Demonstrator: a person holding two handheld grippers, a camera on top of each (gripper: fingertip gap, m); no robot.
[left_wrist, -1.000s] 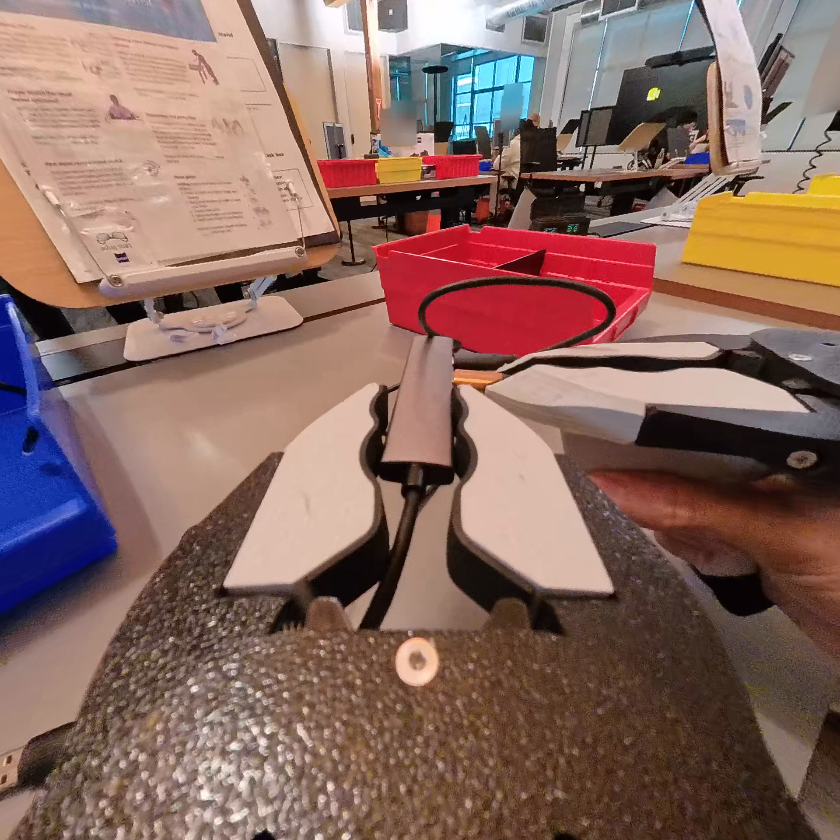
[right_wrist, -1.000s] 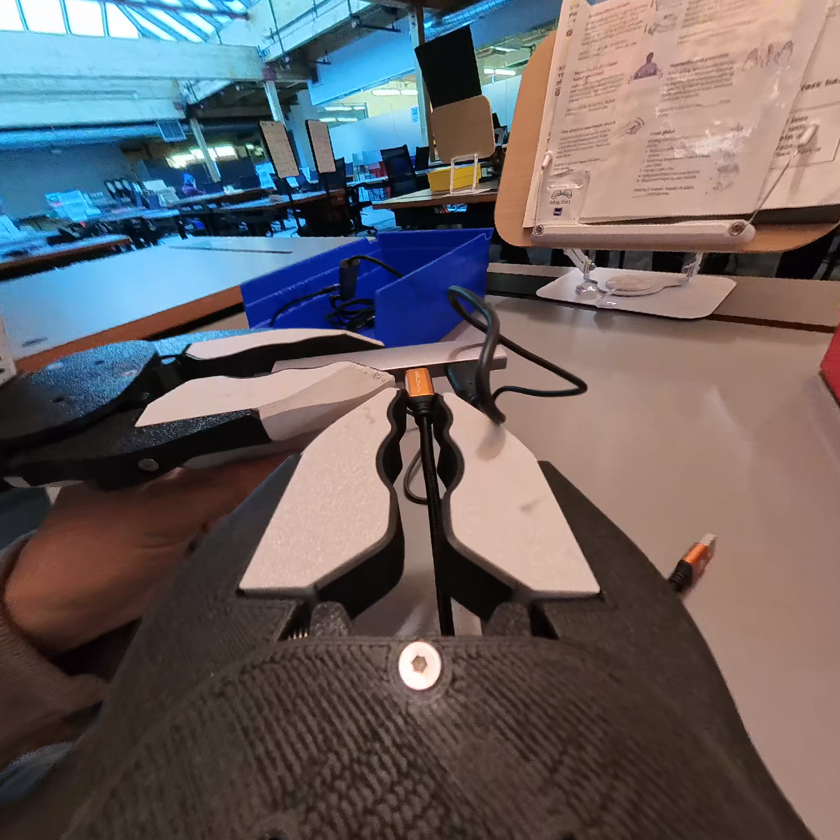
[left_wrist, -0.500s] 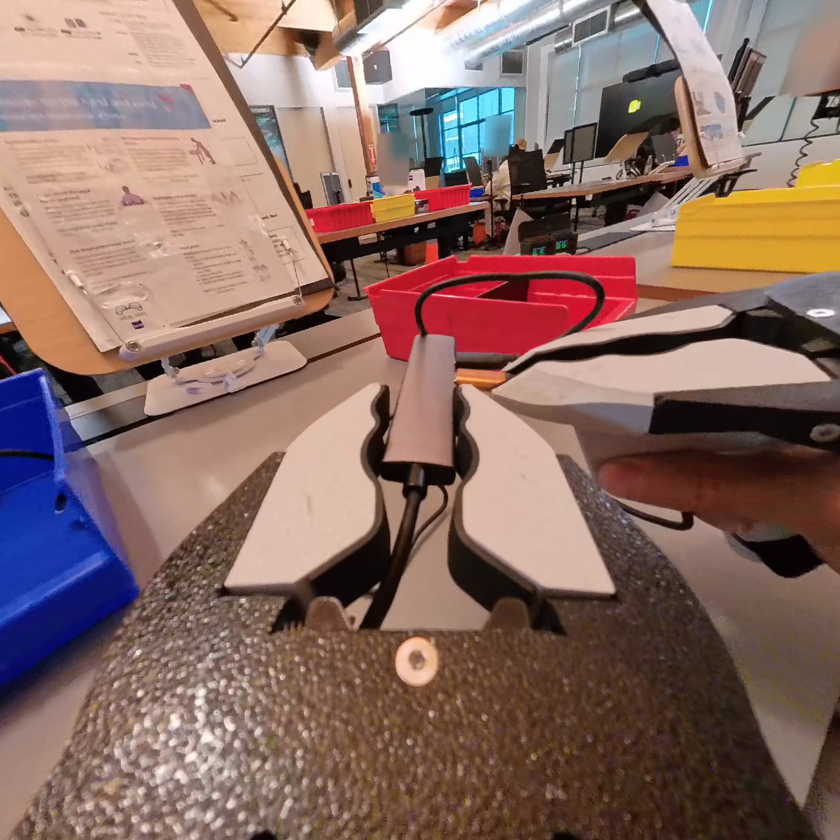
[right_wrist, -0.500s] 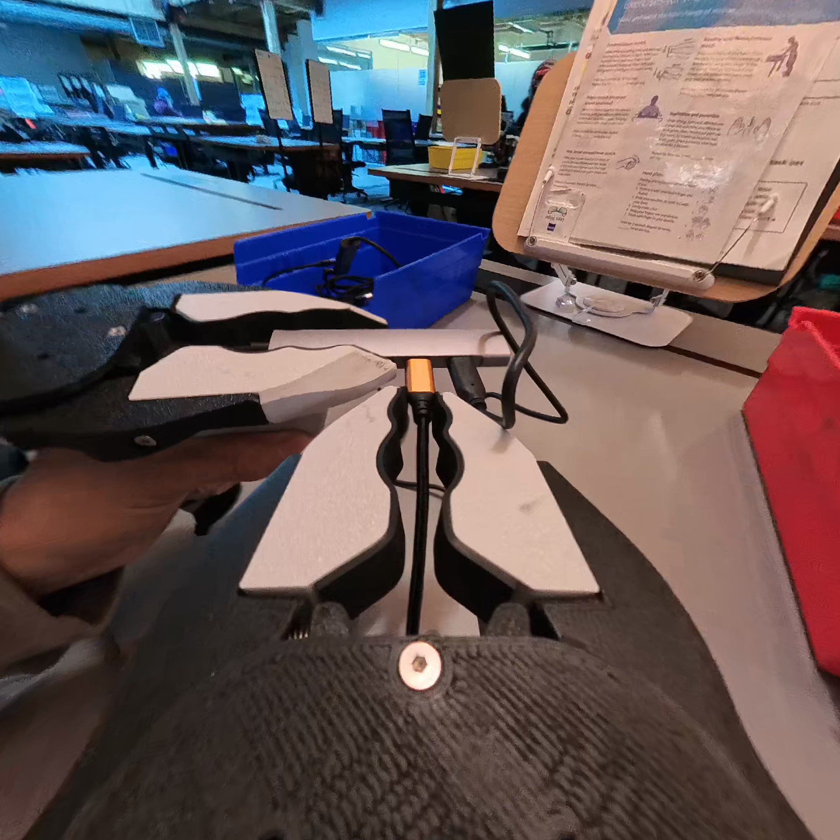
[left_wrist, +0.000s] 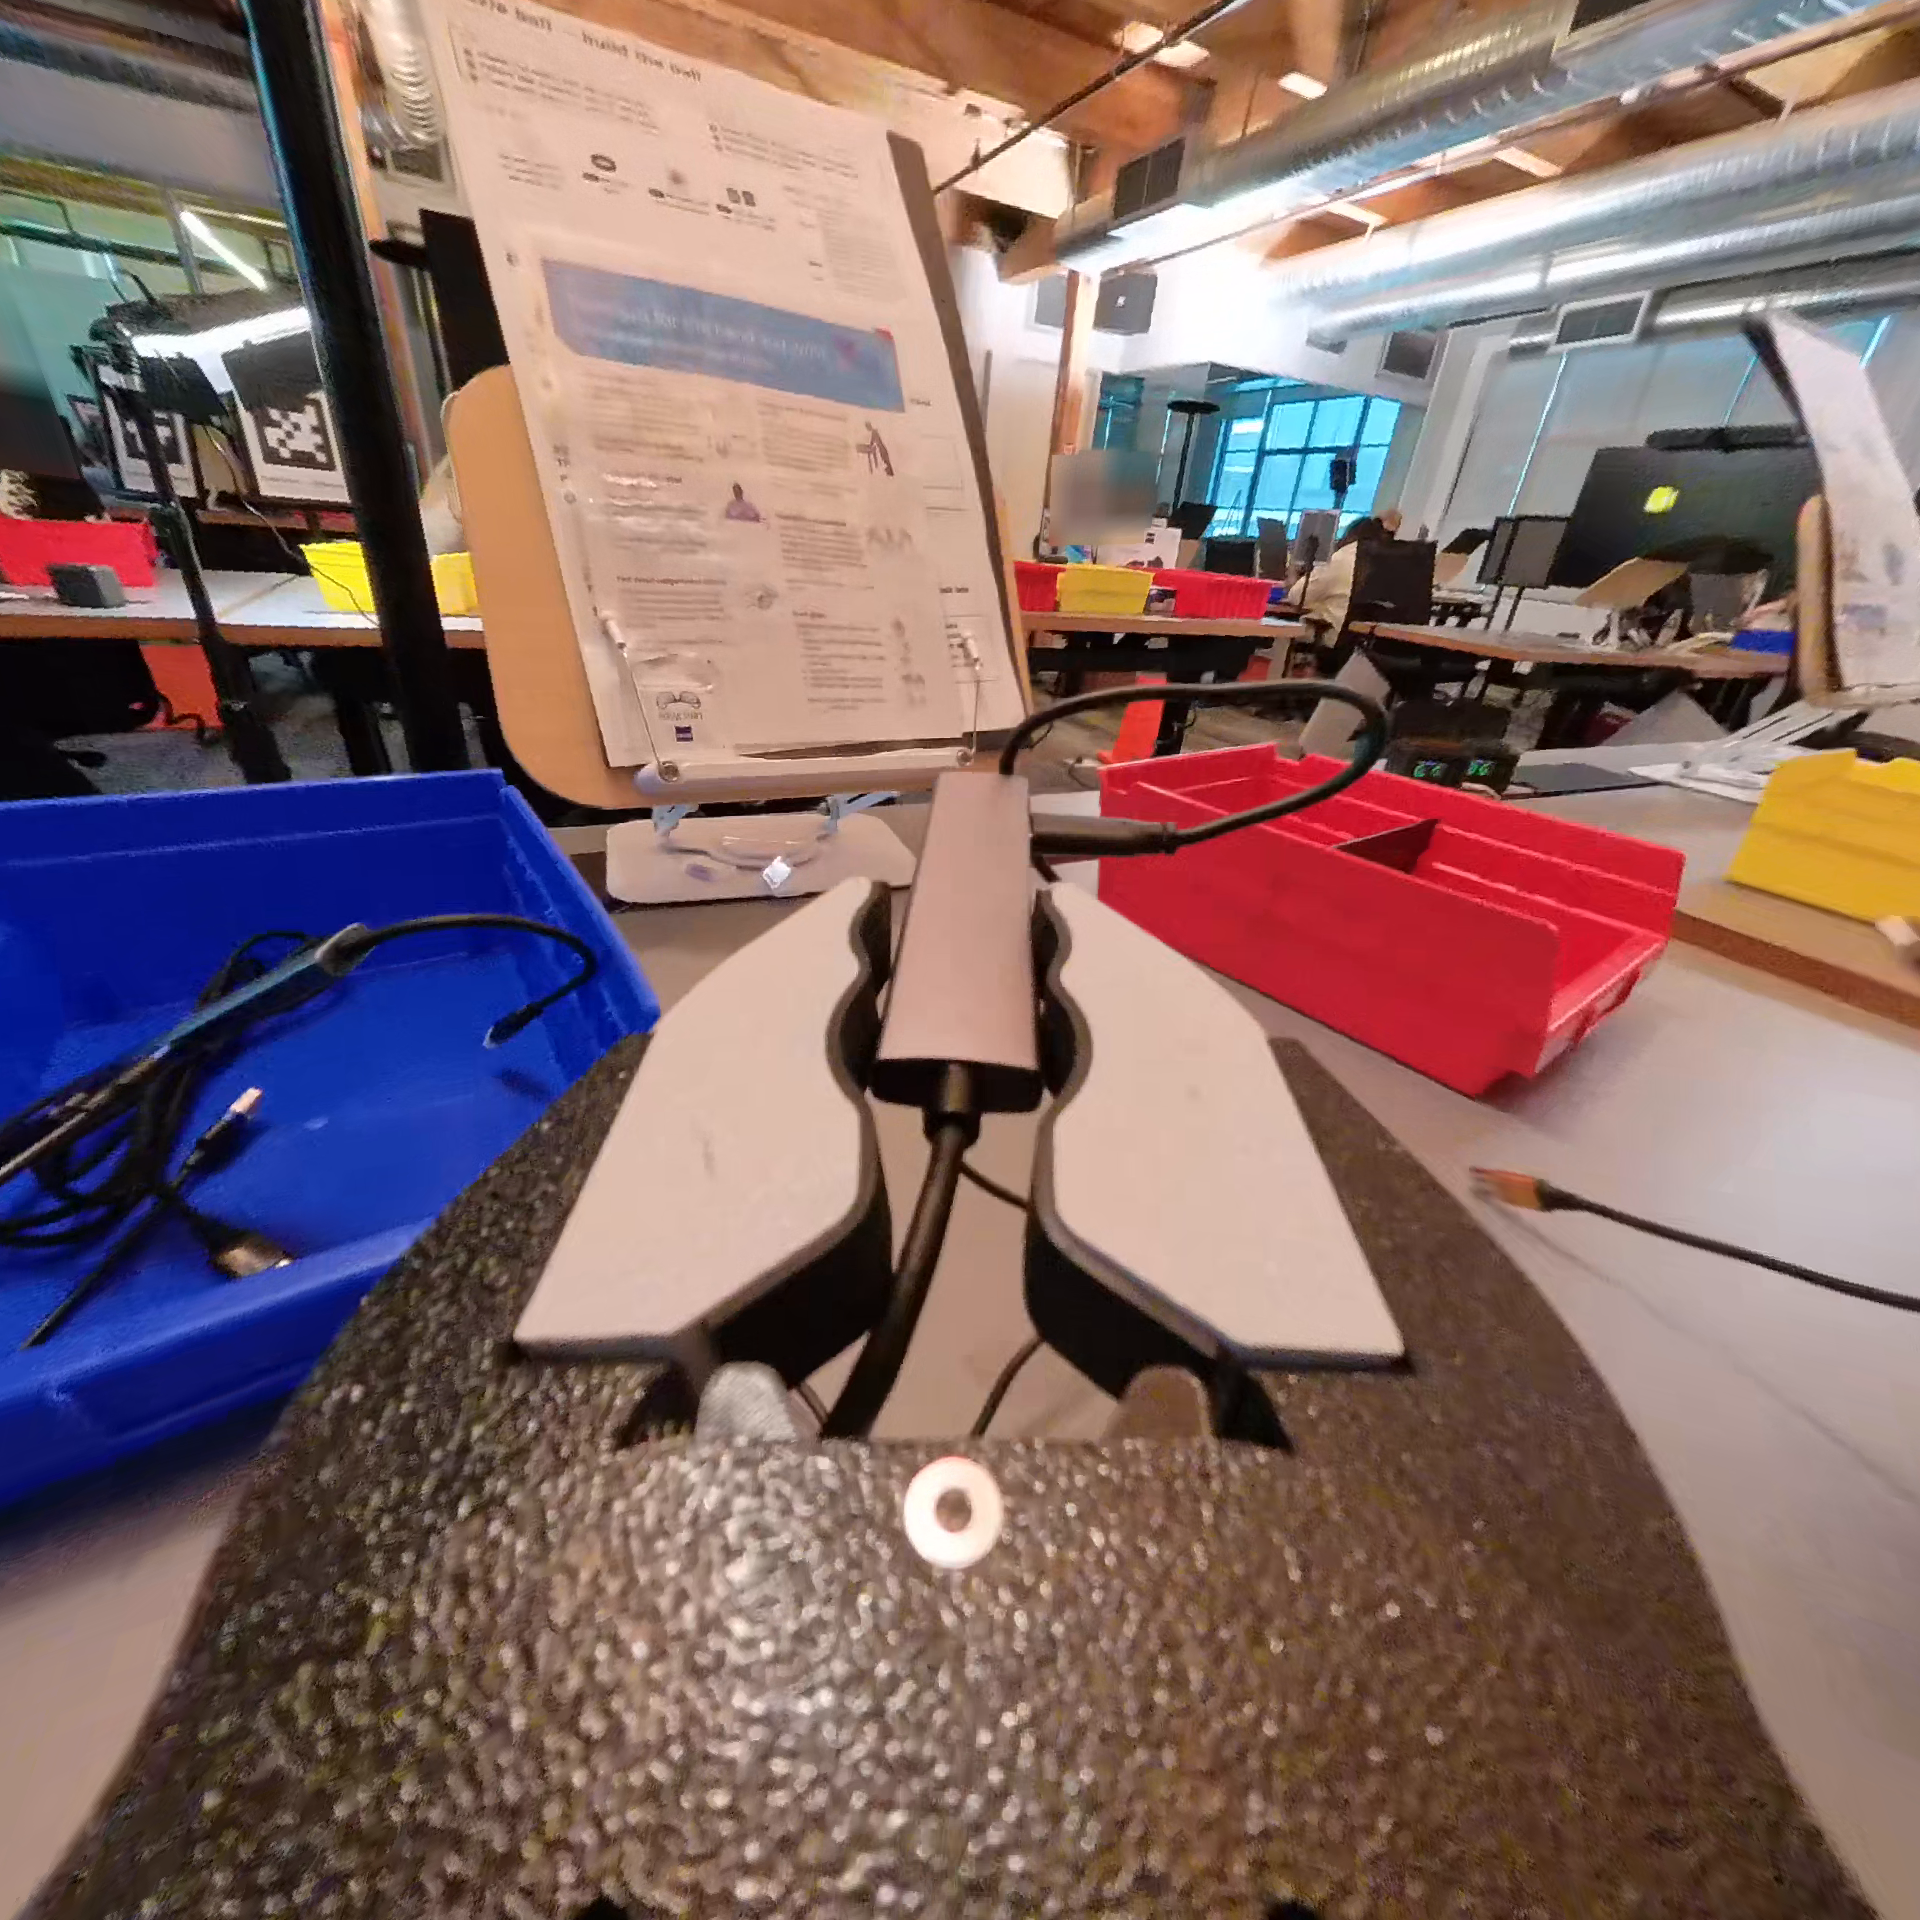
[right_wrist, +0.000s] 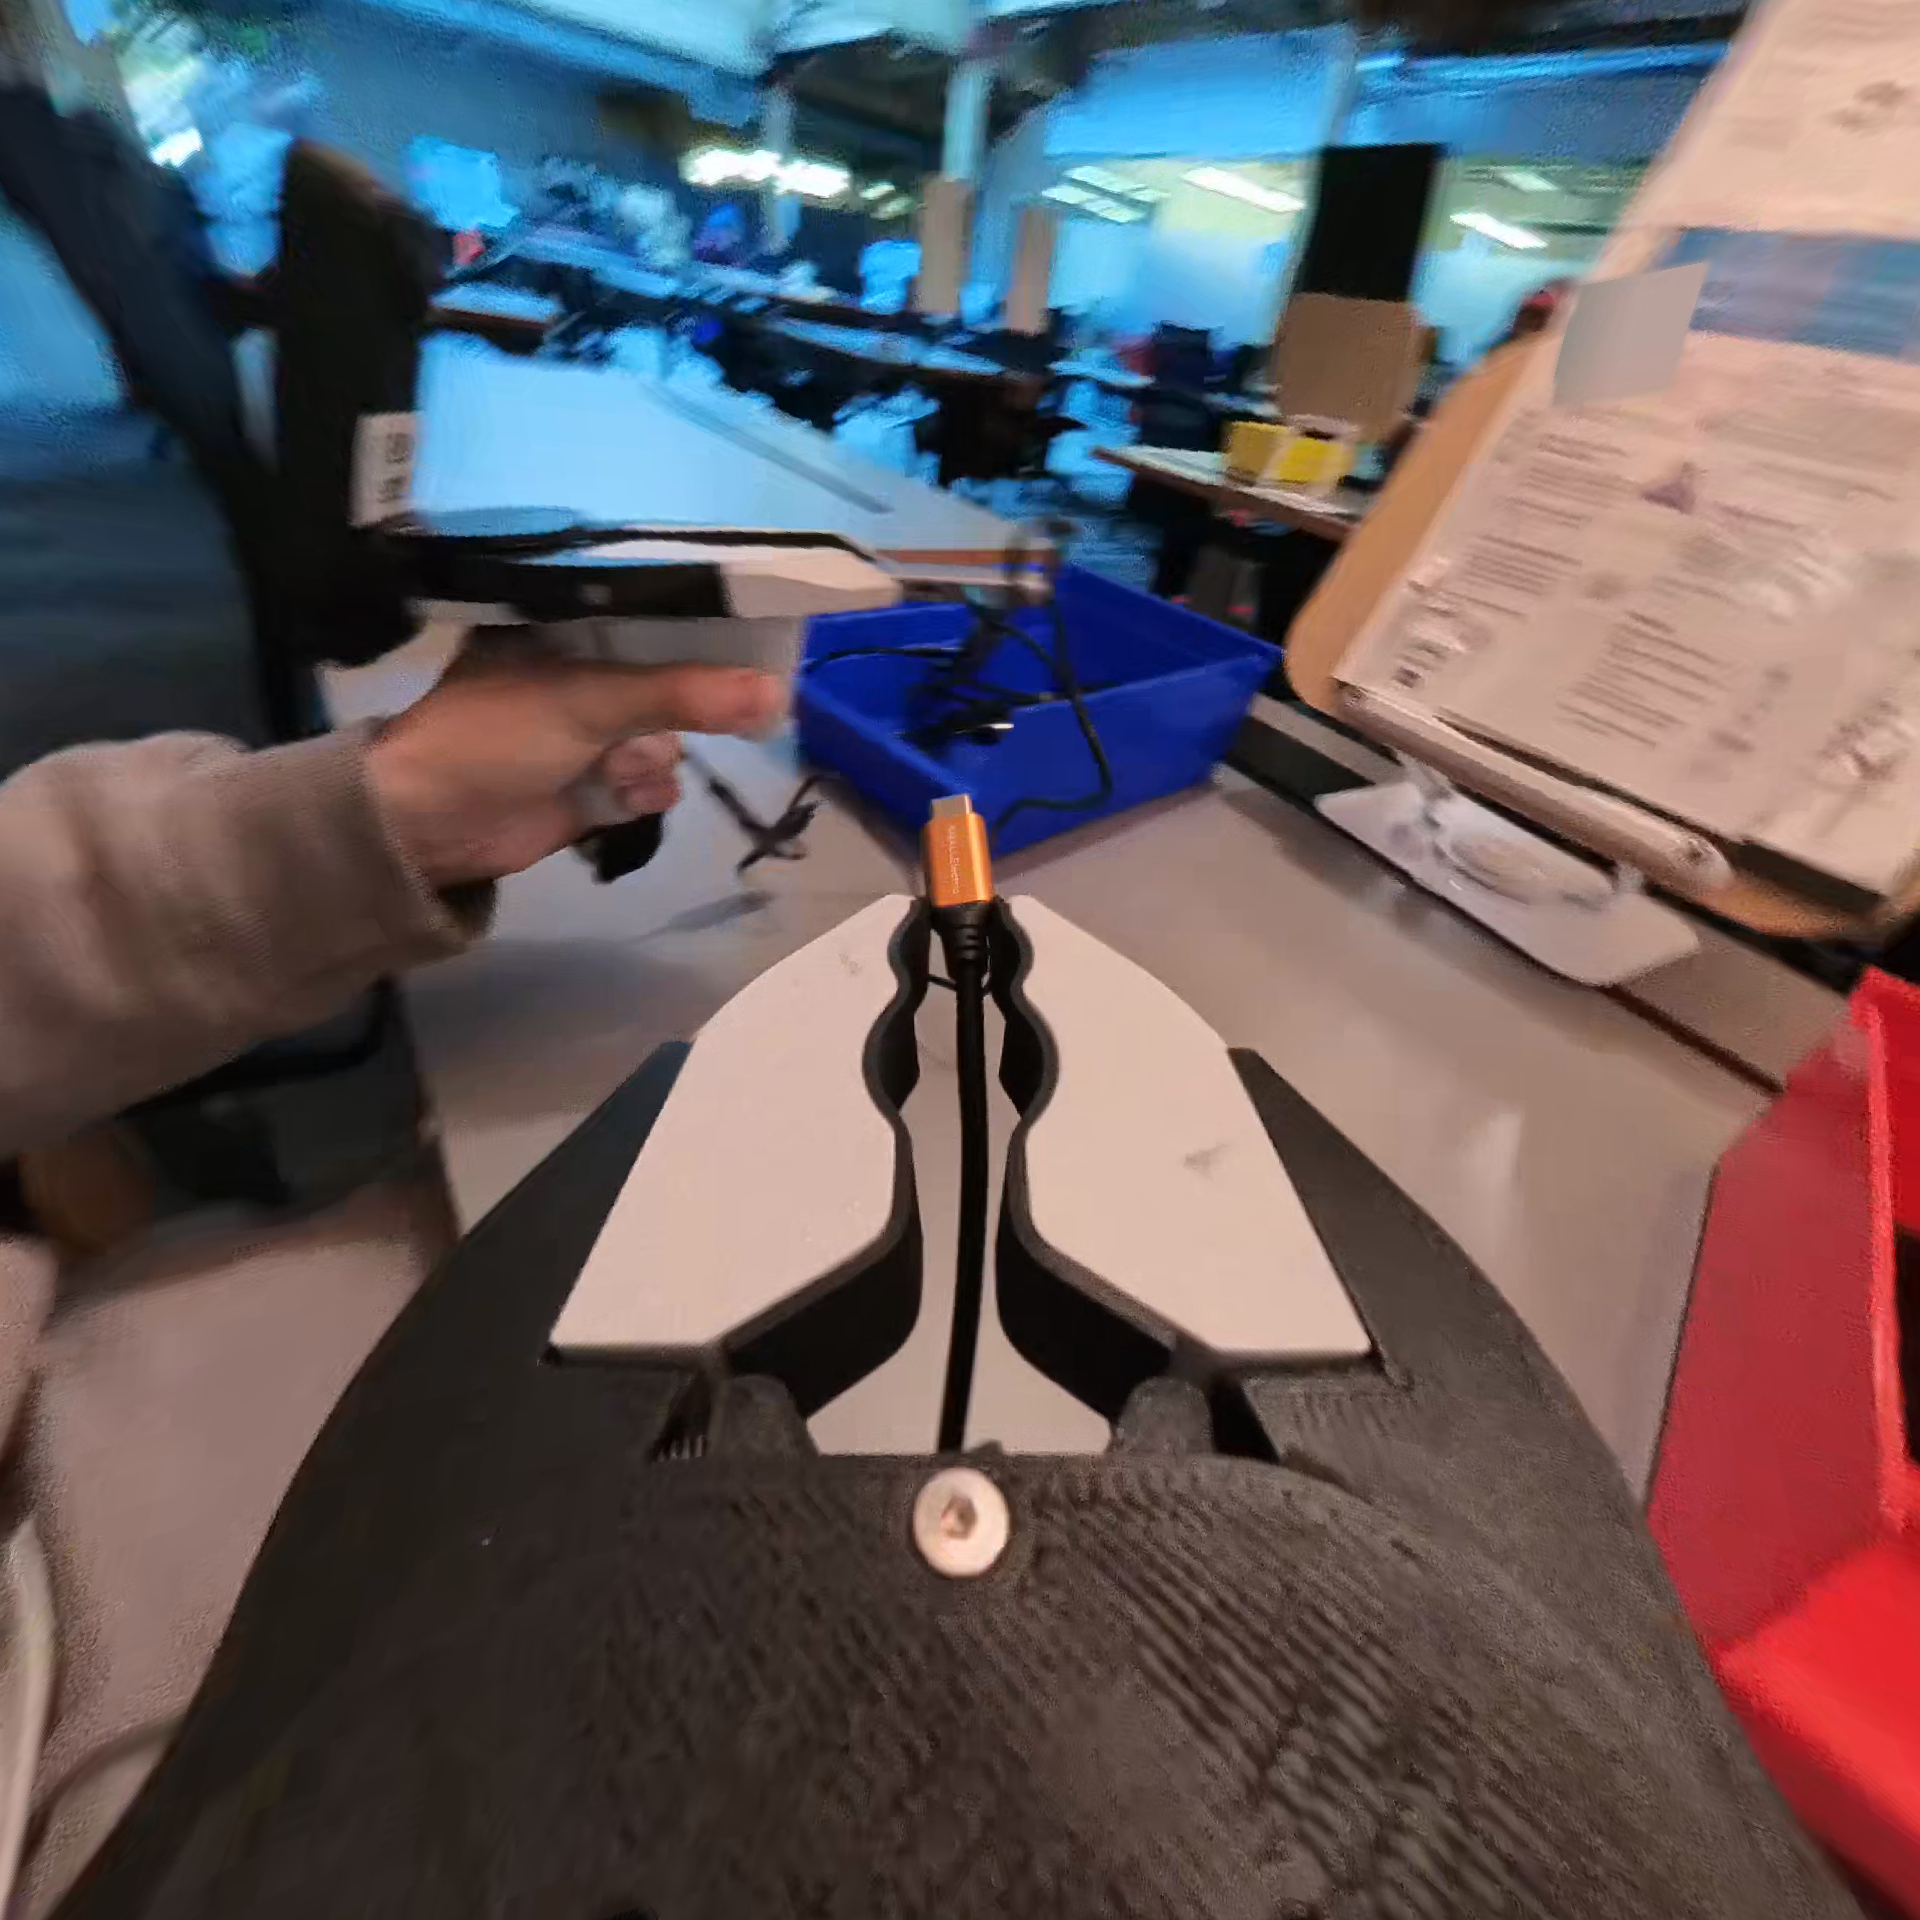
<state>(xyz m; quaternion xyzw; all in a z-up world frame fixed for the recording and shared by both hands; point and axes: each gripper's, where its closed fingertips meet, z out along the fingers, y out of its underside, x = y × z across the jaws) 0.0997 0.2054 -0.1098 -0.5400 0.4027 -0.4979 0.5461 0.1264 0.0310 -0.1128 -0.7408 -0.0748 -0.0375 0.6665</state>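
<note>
My left gripper (left_wrist: 961, 899) is shut on a slim grey hub (left_wrist: 961, 935), held above the table and pointing at a document stand. A black cable (left_wrist: 1226, 727) loops from the hub's far end to a plug in its right side. My right gripper (right_wrist: 958, 914) is shut on a black cable just behind its orange plug (right_wrist: 958, 857), whose metal tip is bare. The plug is apart from the hub. The left gripper (right_wrist: 883, 587) with the hub (right_wrist: 977, 574) shows farther off in the right wrist view, above a blue bin.
A blue bin (left_wrist: 187, 1340) with tangled black cables sits at left, also in the right wrist view (right_wrist: 1195, 696). A red divided bin (left_wrist: 1351, 935) sits at right. A document stand (left_wrist: 748, 499) stands behind. Another orange-tipped cable end (left_wrist: 1507, 1187) lies on the table.
The two grippers have drawn apart. The orange plug, which sat at the hub's side, is now out and clear of it. The left gripper swung left toward the blue bin.
</note>
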